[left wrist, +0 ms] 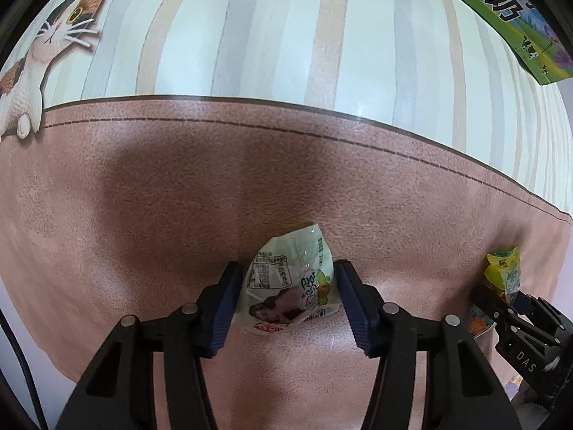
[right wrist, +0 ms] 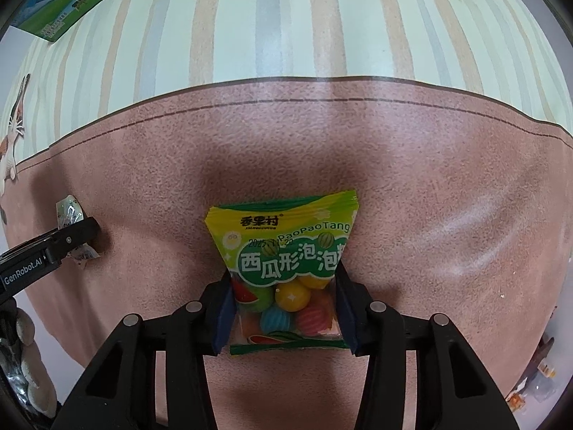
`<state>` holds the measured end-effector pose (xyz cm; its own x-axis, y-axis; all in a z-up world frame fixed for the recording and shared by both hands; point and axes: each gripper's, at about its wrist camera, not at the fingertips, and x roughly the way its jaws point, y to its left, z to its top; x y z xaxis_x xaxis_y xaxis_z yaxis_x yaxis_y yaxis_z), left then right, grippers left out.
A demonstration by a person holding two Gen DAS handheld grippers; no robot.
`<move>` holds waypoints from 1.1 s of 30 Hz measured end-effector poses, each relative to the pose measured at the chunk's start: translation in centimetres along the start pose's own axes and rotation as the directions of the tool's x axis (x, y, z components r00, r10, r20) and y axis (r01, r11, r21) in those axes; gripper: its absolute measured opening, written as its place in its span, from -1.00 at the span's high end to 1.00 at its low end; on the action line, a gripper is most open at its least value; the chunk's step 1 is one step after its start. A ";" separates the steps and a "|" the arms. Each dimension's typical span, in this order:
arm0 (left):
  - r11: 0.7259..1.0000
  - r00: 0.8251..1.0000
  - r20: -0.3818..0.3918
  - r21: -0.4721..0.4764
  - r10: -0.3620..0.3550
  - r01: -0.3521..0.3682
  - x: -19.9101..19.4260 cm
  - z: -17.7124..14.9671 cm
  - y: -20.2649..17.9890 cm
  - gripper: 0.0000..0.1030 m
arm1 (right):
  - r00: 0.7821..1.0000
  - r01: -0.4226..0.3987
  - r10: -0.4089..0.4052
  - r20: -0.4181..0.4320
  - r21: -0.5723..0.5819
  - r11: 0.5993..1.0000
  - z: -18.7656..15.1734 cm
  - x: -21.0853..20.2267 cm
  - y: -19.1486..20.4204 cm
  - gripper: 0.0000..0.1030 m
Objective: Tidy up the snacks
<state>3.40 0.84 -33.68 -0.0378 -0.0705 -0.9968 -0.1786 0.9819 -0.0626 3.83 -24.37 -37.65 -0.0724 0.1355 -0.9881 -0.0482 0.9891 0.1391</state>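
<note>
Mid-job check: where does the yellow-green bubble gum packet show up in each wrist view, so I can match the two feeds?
Left wrist: the bubble gum packet sits at the far right edge, partly hidden by the right tongs.
Right wrist: the same packet fills the lower centre, between the right tongs' blue pads.
Shared landmark: the green milk carton, top right in the left view, top left in the right view.

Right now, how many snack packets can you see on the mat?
2. The pale green packet sits between the left tongs; the yellow gumball packet sits between the right tongs. Others may lie out of view.
</note>
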 end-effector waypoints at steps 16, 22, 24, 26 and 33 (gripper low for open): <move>0.982 0.979 0.121 0.119 -0.162 0.148 -11.7 -0.6 -6.0 0.00 | 0.963 -0.228 0.228 0.141 -0.017 0.973 -0.5 -10.2 -0.5 0.08; 0.952 0.926 0.245 0.176 -0.287 0.249 -21.1 4.8 -8.5 -0.01 | 0.887 -0.277 0.302 0.350 -0.121 0.953 4.0 -22.5 0.2 0.08; 0.952 0.919 0.277 0.204 -0.281 0.230 -23.1 7.7 -9.5 -0.01 | 0.862 -0.257 0.300 0.409 -0.158 0.953 6.5 -25.5 0.9 0.08; 0.954 0.919 0.303 0.235 -0.253 0.185 -24.3 10.5 -10.8 -0.01 | 0.848 -0.211 0.271 0.456 -0.180 0.961 9.5 -27.5 1.7 0.08; 0.964 0.950 0.259 0.241 -0.175 0.112 -22.9 20.4 -12.5 -0.03 | 0.869 -0.144 0.212 0.448 -0.183 0.973 19.9 -27.2 3.2 0.08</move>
<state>26.57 -6.22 -11.05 0.2498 -0.1935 -0.9488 0.0610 0.9810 -0.1840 25.52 -23.77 -11.61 0.3727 0.3536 -0.8579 -0.2184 0.9320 0.2893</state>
